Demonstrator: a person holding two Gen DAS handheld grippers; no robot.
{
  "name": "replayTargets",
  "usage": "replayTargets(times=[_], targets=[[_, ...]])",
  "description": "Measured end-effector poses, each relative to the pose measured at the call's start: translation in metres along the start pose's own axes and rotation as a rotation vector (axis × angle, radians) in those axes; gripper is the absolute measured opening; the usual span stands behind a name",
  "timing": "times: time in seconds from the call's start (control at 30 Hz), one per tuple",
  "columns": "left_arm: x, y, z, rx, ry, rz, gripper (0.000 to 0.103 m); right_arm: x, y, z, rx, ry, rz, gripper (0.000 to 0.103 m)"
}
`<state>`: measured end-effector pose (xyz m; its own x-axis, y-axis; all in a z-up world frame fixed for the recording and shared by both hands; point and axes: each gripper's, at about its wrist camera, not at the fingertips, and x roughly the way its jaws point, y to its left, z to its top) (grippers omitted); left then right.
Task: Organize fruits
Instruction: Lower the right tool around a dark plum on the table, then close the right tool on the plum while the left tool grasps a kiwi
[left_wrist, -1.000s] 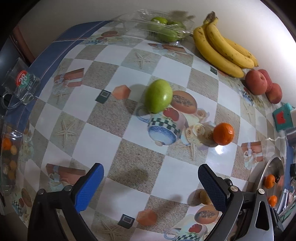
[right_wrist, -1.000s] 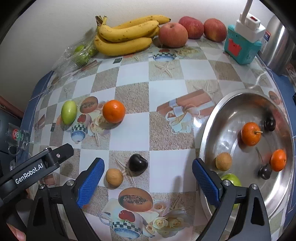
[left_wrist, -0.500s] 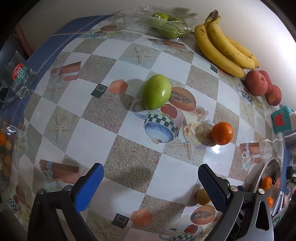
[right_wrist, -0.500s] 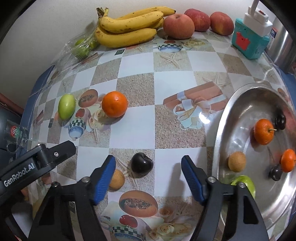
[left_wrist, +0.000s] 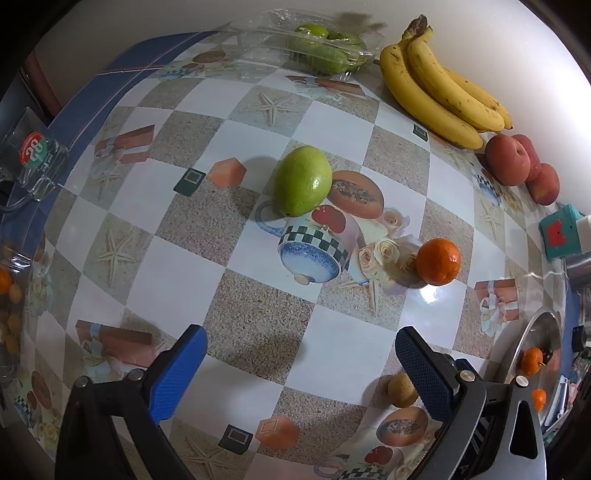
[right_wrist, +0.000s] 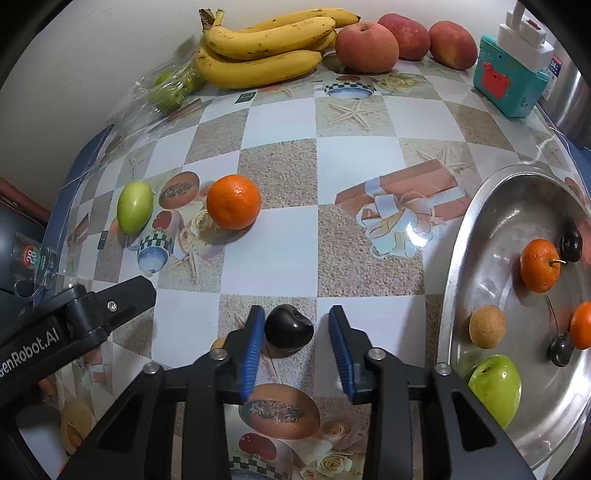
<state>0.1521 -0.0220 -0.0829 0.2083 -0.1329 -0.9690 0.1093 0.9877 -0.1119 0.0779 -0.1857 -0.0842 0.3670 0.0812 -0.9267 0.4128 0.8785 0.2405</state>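
A dark cherry (right_wrist: 289, 330) lies on the patterned tablecloth between the jaws of my right gripper (right_wrist: 295, 314). The jaws are closing; the left pad (right_wrist: 255, 343) touches the cherry, and a gap remains at the right pad. A small tan fruit (right_wrist: 218, 341) peeks out behind the left finger and also shows in the left wrist view (left_wrist: 402, 389). My left gripper (left_wrist: 299, 336) hangs open over bare cloth, holding nothing. A green fruit (left_wrist: 302, 181) and a mandarin (left_wrist: 439, 261) lie farther out. The steel bowl (right_wrist: 454, 277) at the right holds several fruits.
Bananas (right_wrist: 258, 55) and three reddish apples (right_wrist: 365, 46) line the back wall. A teal box (right_wrist: 506, 81) stands at the back right. A clear plastic box of green fruits (left_wrist: 321, 51) sits at the back left, a glass mug (left_wrist: 33, 155) at the left edge.
The right jaws have drawn in from wide open to close around the dark cherry, which now sits between the pads. The left gripper has held still and open.
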Motion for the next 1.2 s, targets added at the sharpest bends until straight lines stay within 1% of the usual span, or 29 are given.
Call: replayTargets(times=[0.1, 0.2, 0.33, 0.5, 0.8, 1.03, 1.2], targets=[[0.0, 0.0, 0.0, 0.002, 0.0, 0.002, 0.103, -0.001, 0.002, 0.0, -0.005, -0.003, 0.012, 0.027], [-0.001, 0.0, 0.0, 0.004, -0.002, 0.001, 0.103, -0.001, 0.002, -0.001, -0.007, -0.003, 0.013, 0.027], [-0.003, -0.003, 0.0, 0.012, -0.006, -0.001, 0.103, -0.003, -0.002, -0.001, 0.017, -0.003, 0.037, 0.027], [-0.005, -0.007, -0.001, 0.025, -0.009, -0.006, 0.103, -0.016, -0.004, 0.0, 0.026, -0.024, 0.047, 0.027], [-0.007, -0.011, -0.004, 0.036, -0.009, -0.022, 0.102, -0.038, -0.019, 0.0, 0.073, -0.063, 0.03, 0.027], [-0.003, -0.026, -0.009, 0.07, 0.017, -0.053, 0.098, -0.053, -0.035, -0.001, 0.114, -0.098, 0.012, 0.027], [0.007, -0.044, -0.017, 0.115, 0.072, -0.11, 0.091, -0.063, -0.049, -0.003, 0.154, -0.117, -0.006, 0.027]])
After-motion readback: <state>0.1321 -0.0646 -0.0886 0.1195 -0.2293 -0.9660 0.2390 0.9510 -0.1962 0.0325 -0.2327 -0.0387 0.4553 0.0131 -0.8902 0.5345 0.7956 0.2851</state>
